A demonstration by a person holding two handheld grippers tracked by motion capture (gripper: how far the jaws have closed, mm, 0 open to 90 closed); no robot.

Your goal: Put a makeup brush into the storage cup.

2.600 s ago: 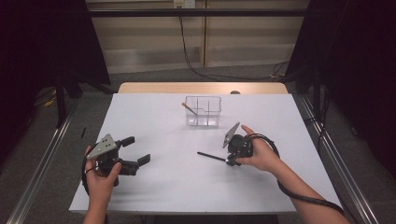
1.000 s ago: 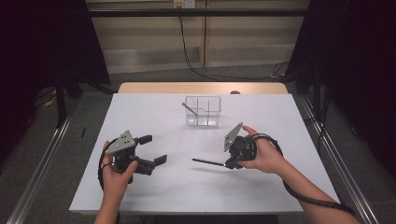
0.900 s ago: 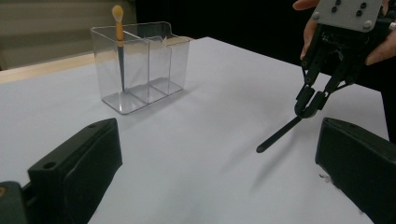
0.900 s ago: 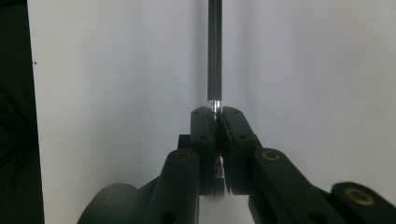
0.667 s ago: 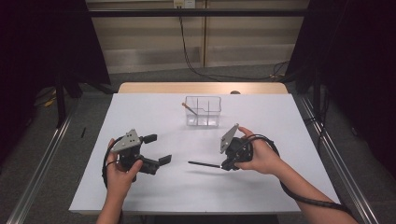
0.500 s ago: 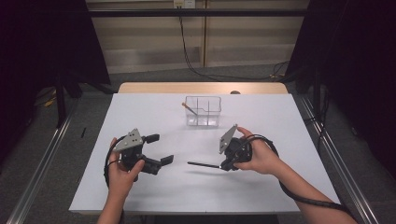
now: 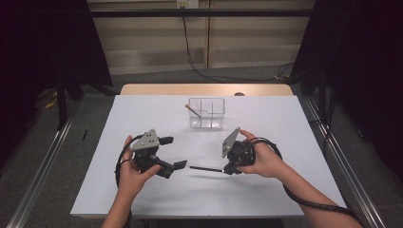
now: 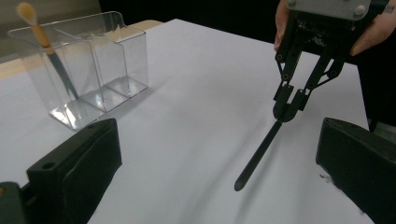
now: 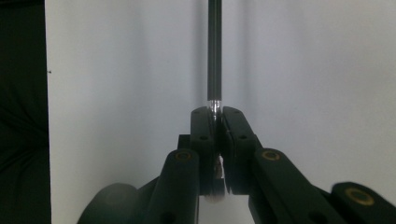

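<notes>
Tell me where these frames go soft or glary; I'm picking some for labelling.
High view: evenly lit, sharp, faint shadow under the black stick. Left gripper view: its own tongs blur up close, the clear organizer glints. Right gripper view: tongs sharp, a small glint where they clamp the stick.

right claw (image 9: 215, 122) | clamped on black rod (image 9: 215, 51) | above white table (image 9: 303, 70)

Black stick's (image 9: 215, 51) tip beyond frame edge

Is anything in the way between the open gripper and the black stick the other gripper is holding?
Nothing visible. Only bare white table lies between the open left gripper and the black stick's free end.
</notes>
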